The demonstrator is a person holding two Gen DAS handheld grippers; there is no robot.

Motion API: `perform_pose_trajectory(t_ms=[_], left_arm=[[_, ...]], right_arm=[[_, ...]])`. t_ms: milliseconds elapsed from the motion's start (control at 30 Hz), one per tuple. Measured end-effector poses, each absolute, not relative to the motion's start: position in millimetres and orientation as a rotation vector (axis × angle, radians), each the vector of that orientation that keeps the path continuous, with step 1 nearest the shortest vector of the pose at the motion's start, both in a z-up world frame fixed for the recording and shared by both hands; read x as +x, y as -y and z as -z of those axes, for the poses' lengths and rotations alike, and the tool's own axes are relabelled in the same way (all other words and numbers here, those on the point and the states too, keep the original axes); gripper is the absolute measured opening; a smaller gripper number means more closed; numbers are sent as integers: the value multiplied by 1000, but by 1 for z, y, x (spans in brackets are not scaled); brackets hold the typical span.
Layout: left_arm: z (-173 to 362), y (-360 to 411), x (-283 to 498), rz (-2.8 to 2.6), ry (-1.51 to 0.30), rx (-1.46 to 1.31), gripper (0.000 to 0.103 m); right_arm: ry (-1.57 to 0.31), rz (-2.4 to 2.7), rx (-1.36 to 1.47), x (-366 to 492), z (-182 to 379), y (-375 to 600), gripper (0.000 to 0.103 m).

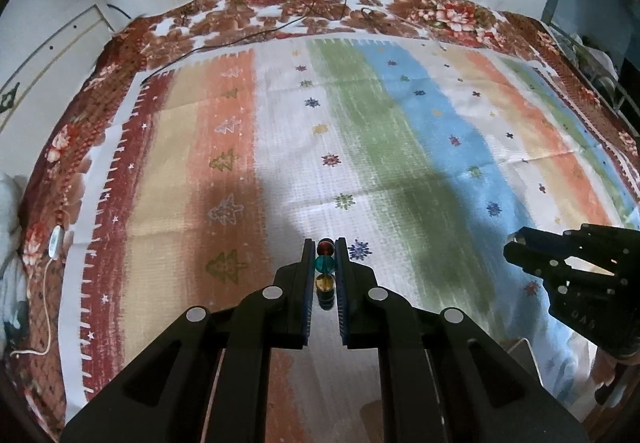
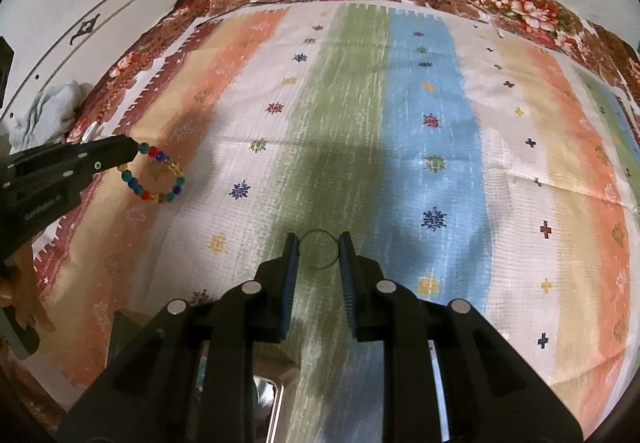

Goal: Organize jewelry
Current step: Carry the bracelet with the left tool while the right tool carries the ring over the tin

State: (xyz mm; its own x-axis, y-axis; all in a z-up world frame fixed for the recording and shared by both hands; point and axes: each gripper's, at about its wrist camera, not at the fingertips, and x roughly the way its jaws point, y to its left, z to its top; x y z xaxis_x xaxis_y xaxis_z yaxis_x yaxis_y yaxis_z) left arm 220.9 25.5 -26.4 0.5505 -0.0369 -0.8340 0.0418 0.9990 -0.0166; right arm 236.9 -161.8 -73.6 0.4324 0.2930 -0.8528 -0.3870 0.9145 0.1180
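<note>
While above striped cloth: glassy round-beaded bracelet, thin wire ring.

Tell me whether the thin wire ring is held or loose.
Held: the wire ring spans the right gripper, both fingers pressing its sides.

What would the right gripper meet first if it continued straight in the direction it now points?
Probably only the striped cloth ahead. The right gripper, holding a thin wire ring, has no other object in its line, though depth is unclear.
</note>
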Motion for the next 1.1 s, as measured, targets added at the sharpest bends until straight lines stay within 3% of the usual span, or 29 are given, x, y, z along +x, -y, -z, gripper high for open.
perform_pose_trajectory(t_ms=[1100], left_arm=[[-17,5,127,173,-849,-16,9]], right_arm=[[-928,-551,-96,146,31,163,22]])
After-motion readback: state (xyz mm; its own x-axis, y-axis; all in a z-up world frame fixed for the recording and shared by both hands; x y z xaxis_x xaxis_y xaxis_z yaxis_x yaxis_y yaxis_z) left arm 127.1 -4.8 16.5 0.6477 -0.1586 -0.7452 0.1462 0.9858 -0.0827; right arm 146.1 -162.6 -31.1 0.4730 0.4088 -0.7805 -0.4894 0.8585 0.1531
